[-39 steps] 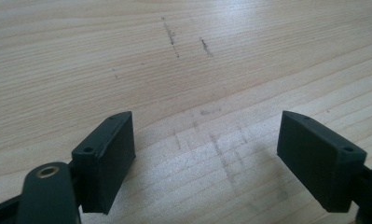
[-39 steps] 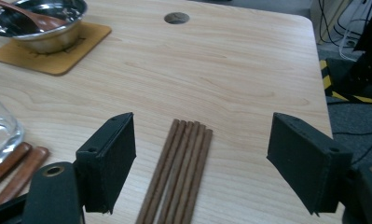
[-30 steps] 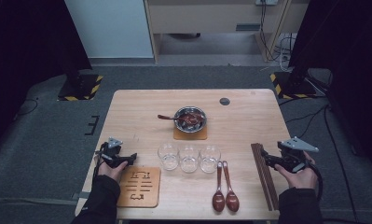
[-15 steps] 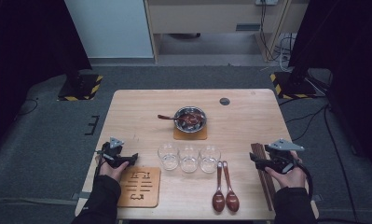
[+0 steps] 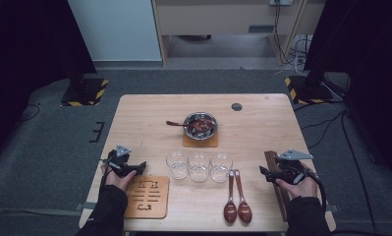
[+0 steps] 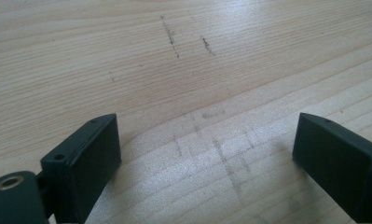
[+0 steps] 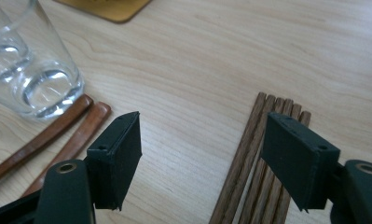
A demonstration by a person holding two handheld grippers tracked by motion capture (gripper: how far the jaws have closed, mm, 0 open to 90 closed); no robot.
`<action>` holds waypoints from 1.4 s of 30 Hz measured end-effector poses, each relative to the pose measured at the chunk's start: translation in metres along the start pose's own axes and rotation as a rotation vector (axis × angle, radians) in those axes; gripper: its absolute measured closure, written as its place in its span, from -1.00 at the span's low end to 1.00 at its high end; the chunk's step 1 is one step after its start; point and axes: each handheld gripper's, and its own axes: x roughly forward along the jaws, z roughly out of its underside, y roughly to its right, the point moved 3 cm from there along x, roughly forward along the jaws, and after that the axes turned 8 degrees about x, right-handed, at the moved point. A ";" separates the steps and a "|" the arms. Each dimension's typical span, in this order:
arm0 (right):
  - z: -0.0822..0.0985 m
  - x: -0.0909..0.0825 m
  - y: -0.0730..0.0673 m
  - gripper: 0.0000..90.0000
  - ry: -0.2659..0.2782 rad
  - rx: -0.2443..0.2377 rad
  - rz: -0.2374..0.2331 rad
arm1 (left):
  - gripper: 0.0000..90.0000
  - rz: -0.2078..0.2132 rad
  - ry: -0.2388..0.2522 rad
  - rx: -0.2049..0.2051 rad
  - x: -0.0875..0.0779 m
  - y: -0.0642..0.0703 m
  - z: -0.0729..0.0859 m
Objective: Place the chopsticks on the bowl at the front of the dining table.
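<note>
Your right gripper gapes beside the chopsticks, nothing clamped; left gripper, jaws just widening, shows bare table.

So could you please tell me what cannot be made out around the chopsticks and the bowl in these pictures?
- Chopsticks: count unclear; the right claw covers part in the right gripper view, and the bottom edge cuts them off.
- Bowl: contents too small to identify in the high view.
- Spoons: bowls cut off in the right gripper view.

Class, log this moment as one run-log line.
left tool: open, empty, over bare table | right tool: open, empty, beside chopsticks
</note>
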 end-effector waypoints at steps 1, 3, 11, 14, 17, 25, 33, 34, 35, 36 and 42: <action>0.003 0.003 0.002 -0.36 -0.014 0.002 0.003 | -0.91 -0.001 -0.002 -0.001 0.000 0.000 0.000; 0.004 0.004 0.002 -0.35 -0.021 0.000 0.004 | -0.93 -0.005 -0.008 -0.005 0.000 0.000 0.000; 0.013 0.013 0.003 -0.23 -0.067 0.012 0.011 | -1.00 -0.014 -0.017 -0.016 0.001 -0.001 0.000; 0.014 0.015 0.003 -0.19 -0.084 0.011 0.013 | -1.00 -0.014 -0.018 -0.016 0.001 -0.001 0.000; 0.016 0.017 0.003 -0.15 -0.097 0.014 0.011 | -1.00 -0.014 -0.017 -0.016 0.001 -0.001 0.000; 0.020 0.021 0.004 -0.01 -0.128 0.025 0.026 | -1.00 -0.016 -0.018 -0.018 0.001 -0.001 0.000; 0.021 0.023 0.004 0.02 -0.136 0.035 0.037 | -1.00 -0.017 -0.017 -0.018 0.002 -0.001 0.000; 0.021 0.023 0.004 0.02 -0.136 0.035 0.037 | -1.00 -0.017 -0.017 -0.018 0.002 -0.001 0.000; 0.021 0.023 0.004 0.03 -0.136 0.034 0.038 | -1.00 -0.017 -0.018 -0.017 0.001 -0.001 0.000; 0.021 0.023 0.004 0.03 -0.136 0.034 0.038 | -1.00 -0.017 -0.018 -0.017 0.001 -0.001 0.000; 0.022 0.023 0.003 0.13 -0.148 0.034 0.041 | -1.00 -0.017 -0.018 -0.018 0.002 -0.001 0.000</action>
